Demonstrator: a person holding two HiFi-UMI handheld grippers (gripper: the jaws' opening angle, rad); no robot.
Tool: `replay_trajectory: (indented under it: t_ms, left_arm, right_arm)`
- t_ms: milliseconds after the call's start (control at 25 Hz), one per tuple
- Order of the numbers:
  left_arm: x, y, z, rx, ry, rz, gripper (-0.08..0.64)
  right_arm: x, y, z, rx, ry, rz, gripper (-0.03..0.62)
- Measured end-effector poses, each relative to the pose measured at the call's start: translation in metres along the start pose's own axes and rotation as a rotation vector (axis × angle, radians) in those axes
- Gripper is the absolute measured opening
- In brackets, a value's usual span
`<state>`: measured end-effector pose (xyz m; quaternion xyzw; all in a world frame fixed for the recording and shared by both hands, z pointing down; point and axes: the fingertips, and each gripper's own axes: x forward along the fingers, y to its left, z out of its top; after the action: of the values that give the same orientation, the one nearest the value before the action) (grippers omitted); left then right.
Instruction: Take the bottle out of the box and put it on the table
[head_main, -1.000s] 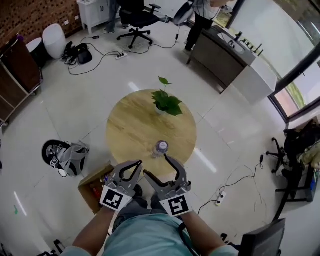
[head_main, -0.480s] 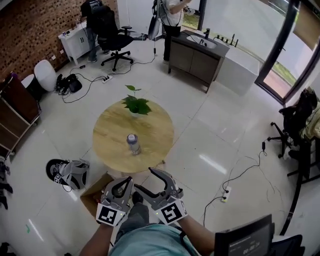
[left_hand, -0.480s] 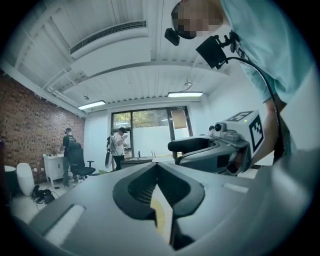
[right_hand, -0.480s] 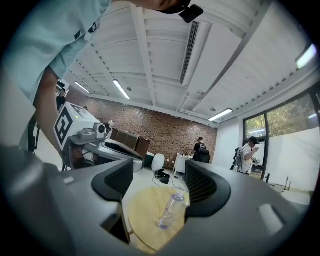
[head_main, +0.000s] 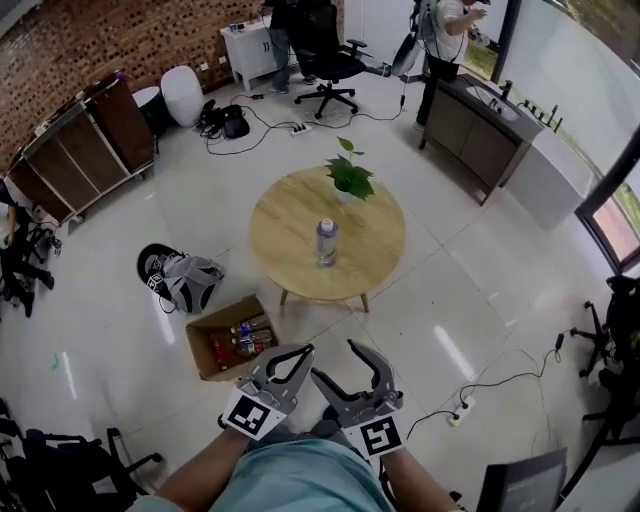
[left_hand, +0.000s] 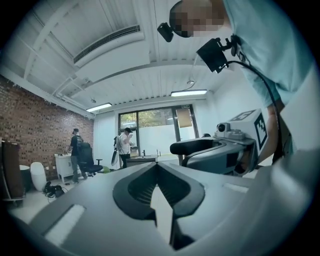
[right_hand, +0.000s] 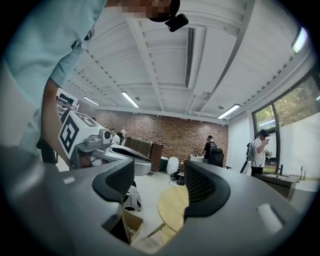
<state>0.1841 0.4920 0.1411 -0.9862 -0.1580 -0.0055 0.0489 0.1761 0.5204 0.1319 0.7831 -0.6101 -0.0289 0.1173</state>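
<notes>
- Count one bottle (head_main: 326, 243) on the round table (head_main: 285, 238). Find it near the middle of the top, slightly toward 6 o'clock in the head view.
- Read its long axis as vertical: base on the wood, cap pointing up.
- Count one potted plant (head_main: 349, 177) at the 12 to 1 o'clock edge of the same top, apart from the bottle.
- Count one open cardboard box (head_main: 200, 348) on the floor at 8 o'clock from the table, clear of its legs.
- Note further bottles (head_main: 245, 338) lying inside the box; exact number not readable.
- Count one grey bag (head_main: 185, 282) on the floor at 9 o'clock from the table.
- Count two tongs, side by side at 6 o'clock from the table, low in the head view and well apart from table and bottle.
- Read the left gripper (head_main: 303, 352) as pressed together, tips meeting, nothing pinched.
- Read the right gripper (head_main: 335, 362) as spread and closing, nothing in the gap. Expect only floor, table edge and box behind it in the right gripper view.
</notes>
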Motion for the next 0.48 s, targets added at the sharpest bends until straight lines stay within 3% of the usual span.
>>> replay_trajectory:
  t_ms: [120, 280, 480]
  left_arm:
    - [-0.023, 0.001, 0.004, 0.007, -0.021, 0.004, 0.011]
    - [-0.065, 0.009, 0.011, 0.035, -0.036, 0.009, 0.011]
    - [-0.144, 0.037, 0.006, 0.009, -0.053, 0.051, 0.011]
  right_arm:
    - [0.002, 0.020, 0.011, -0.003, -0.012, -0.011, 0.316]
    - [0.015, 0.051, 0.040, 0.076, -0.118, -0.061, 0.280]
    - [0.051, 0.130, 0.062, 0.049, -0.106, -0.017, 0.243]
